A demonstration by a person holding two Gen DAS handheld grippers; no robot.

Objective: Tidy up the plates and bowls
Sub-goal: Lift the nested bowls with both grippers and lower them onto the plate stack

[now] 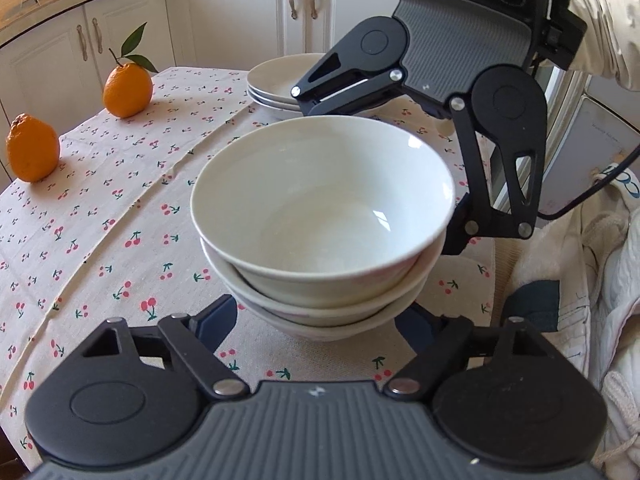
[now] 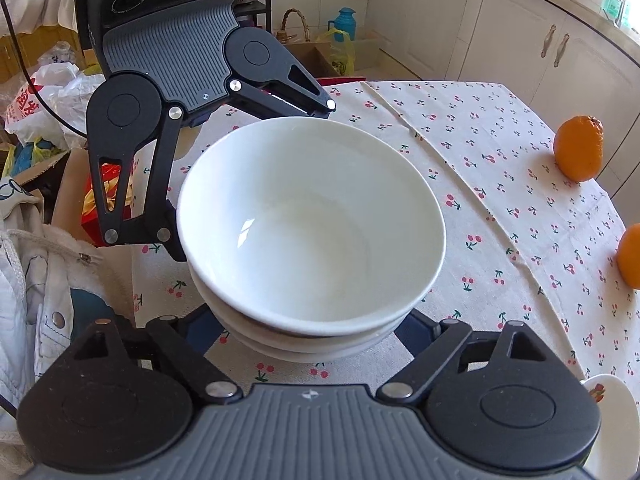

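Observation:
A stack of three white bowls [image 1: 324,216] stands on the cherry-print tablecloth [image 1: 120,208]; it also shows in the right wrist view [image 2: 312,232]. My left gripper [image 1: 320,328] is open, its fingers on either side of the stack's base, tips hidden under the bowls. My right gripper [image 2: 316,336] is open the same way from the opposite side. Each gripper shows in the other's view behind the stack: the right one [image 1: 440,120] and the left one [image 2: 192,120]. A stack of white plates [image 1: 280,80] sits behind the bowls.
Two oranges [image 1: 128,90] [image 1: 32,148] sit at the table's left side; they also show in the right wrist view [image 2: 578,148]. A white dish edge [image 2: 612,420] is at lower right. White cabinets [image 1: 240,12] stand behind the table. Bags and boxes [image 2: 52,92] lie beyond the table edge.

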